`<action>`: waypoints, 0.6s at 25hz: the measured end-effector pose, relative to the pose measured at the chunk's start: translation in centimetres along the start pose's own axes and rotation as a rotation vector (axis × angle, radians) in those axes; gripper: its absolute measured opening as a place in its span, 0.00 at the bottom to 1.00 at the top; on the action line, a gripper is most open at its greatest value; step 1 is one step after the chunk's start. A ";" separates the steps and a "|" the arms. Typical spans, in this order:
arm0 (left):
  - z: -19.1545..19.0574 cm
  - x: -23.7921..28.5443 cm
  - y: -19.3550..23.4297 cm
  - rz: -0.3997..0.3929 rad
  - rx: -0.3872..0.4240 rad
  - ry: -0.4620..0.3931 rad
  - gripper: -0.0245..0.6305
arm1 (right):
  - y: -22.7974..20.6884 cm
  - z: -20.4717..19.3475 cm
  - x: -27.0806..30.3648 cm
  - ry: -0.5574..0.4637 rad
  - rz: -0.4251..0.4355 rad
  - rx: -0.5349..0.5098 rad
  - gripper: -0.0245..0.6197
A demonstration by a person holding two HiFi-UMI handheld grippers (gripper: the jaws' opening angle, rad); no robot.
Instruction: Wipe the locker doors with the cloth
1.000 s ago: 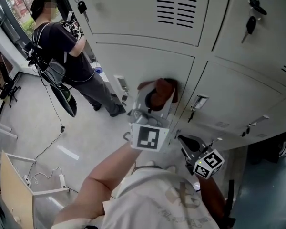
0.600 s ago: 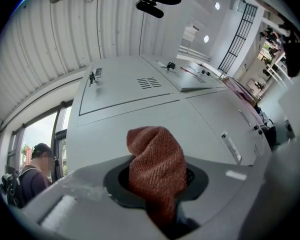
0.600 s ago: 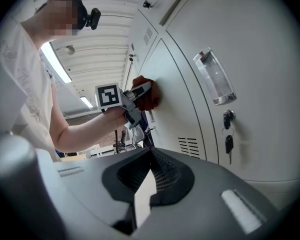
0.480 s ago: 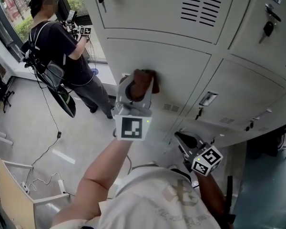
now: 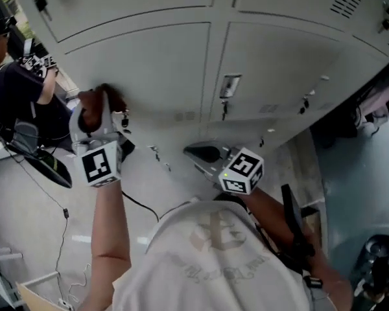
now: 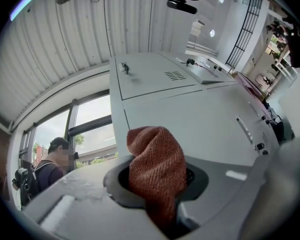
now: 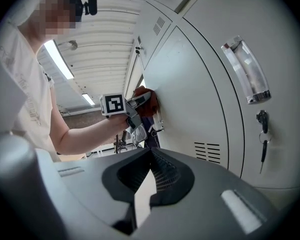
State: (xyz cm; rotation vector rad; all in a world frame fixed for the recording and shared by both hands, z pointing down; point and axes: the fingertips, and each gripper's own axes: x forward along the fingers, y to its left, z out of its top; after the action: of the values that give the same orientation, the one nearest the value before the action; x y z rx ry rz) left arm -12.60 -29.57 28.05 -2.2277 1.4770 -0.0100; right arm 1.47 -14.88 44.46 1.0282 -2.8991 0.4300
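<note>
A reddish-brown cloth (image 5: 106,96) is pressed against the left part of a grey locker door (image 5: 155,70). My left gripper (image 5: 96,109) is shut on it, its marker cube toward me. In the left gripper view the cloth (image 6: 157,169) bulges out from between the jaws, with the door (image 6: 200,119) right behind it. My right gripper (image 5: 193,151) hangs lower and off the doors, shut with nothing in it. From the right gripper view, the left gripper (image 7: 140,100) and cloth (image 7: 149,103) show against the door (image 7: 190,99).
Another person (image 5: 13,99) stands close on the left beside the lockers, handling grippers. Latch handles and hanging keys (image 5: 225,89) stick out of the doors; a handle (image 7: 250,76) and key (image 7: 262,129) are at the right. Cables (image 5: 65,212) lie on the floor.
My left gripper has slid the cloth leftward across the door, from near the latch handle to the door's left side. The head view swung right. The right gripper stays low and shut.
</note>
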 end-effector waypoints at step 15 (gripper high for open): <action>3.3 1.0 2.3 0.112 -0.031 -0.082 0.18 | 0.7 0.5 0.5 0.031 0.058 -0.011 0.05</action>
State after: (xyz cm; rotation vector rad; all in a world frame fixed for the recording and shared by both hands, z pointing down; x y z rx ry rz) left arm -13.33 -29.94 24.01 -2.1398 1.5646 0.1389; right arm 0.64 -14.77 43.89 0.9289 -2.9069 0.4275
